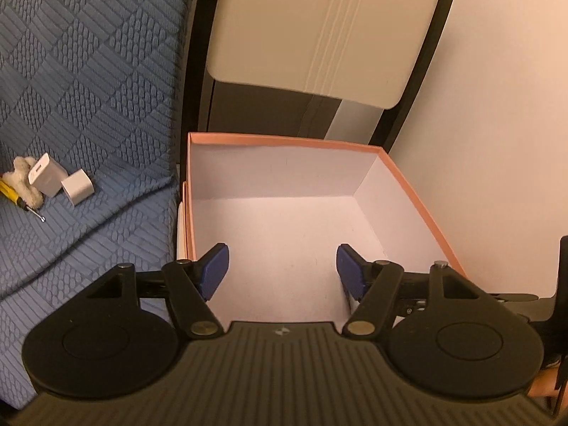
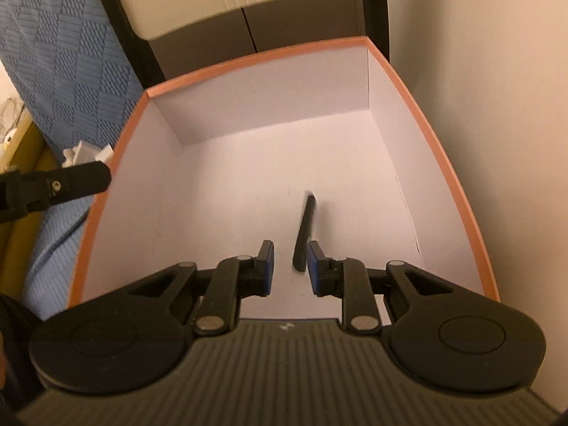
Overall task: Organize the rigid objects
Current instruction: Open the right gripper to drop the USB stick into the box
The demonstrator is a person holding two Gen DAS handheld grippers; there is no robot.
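An open box with an orange rim (image 1: pixel 284 139) and white inside stands beside a blue textured bed cover (image 1: pixel 88 71). My left gripper (image 1: pixel 283 266) is open and empty over the box's near part. My right gripper (image 2: pixel 290 266) is open over the box (image 2: pixel 440 149); a black pen (image 2: pixel 305 230), blurred, is just beyond its fingertips inside the box, free of the pads. On the cover lie two white charger blocks (image 1: pixel 44 179) (image 1: pixel 76 187), a yellow screwdriver (image 1: pixel 12 193) and a white fluffy item (image 1: pixel 23 174).
A cream wall (image 1: pixel 497 124) runs along the box's right side. A cream panel (image 1: pixel 319 28) on a dark frame stands behind the box. The left gripper's arm (image 2: pixel 53 186) shows at the left of the right wrist view.
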